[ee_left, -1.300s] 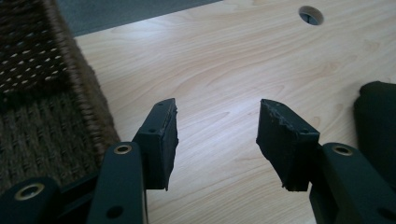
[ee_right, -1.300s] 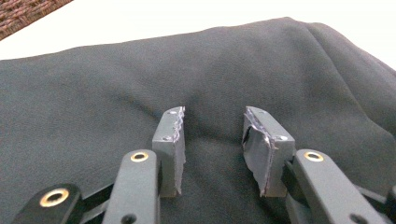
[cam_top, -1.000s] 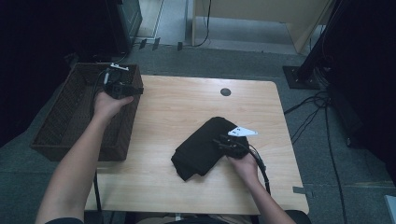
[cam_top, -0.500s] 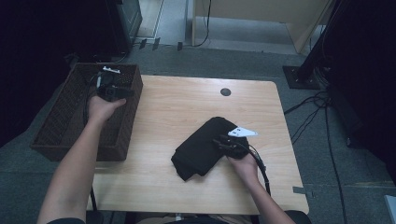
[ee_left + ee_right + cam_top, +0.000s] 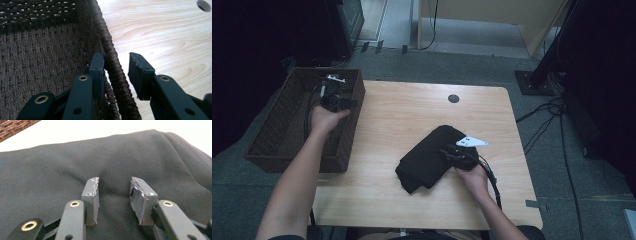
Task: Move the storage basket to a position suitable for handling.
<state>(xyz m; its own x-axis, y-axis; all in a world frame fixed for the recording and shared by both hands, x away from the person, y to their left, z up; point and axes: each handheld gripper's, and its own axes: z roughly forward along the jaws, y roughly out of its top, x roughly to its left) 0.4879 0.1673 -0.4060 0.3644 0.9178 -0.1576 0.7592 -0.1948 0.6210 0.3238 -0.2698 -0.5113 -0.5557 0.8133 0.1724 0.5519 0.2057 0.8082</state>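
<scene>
Left gripper (image 5: 116, 75) fingers closing in; right gripper (image 5: 113, 200) fingers apart.

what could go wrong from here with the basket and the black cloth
The left gripper straddles the rim of the wicker basket, its jaws having just been closing; one pad looks to touch the rim, the other stands off. A pull now might slip off or tip the basket.

The right gripper rests open-jawed on the folded black cloth, pinching nothing. Closing here may catch only the top layer and unfold it, or drag it along the table.
</scene>
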